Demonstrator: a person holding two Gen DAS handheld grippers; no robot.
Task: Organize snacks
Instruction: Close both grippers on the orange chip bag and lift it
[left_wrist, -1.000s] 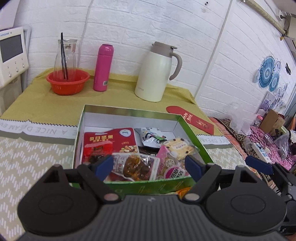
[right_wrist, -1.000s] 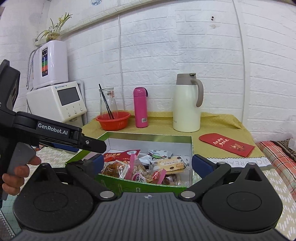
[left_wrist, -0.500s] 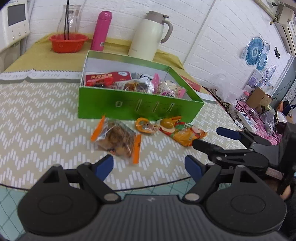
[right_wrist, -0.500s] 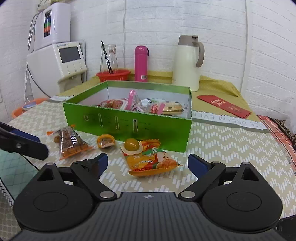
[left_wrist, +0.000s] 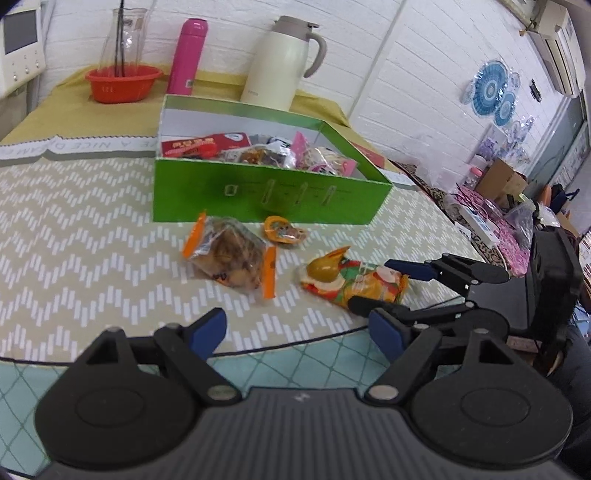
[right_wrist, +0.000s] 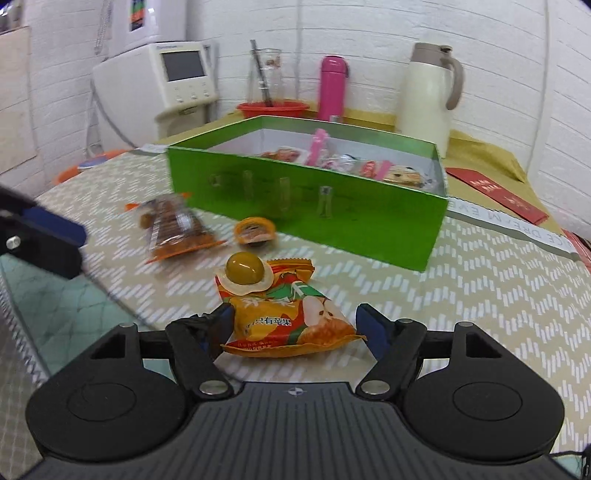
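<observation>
The right gripper (right_wrist: 295, 326) is spread open around the near end of the orange apple-print snack packet (right_wrist: 286, 314), printed 只有苹果. The left gripper (left_wrist: 295, 330), also open, hangs above the table edge. Beyond lies the green snack box (left_wrist: 266, 197); the tablecloth (left_wrist: 74, 236) border reads "A NICE DREAM".

white brick wall (right_wrist: 369, 33) behind table (left_wrist: 74, 240)

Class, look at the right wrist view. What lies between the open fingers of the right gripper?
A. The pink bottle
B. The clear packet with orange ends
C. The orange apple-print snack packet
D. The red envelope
C: the right gripper is open, with its blue-padded fingers on either side of the near end of the orange apple-print snack packet, which lies flat on the table in front of the green box.
</observation>
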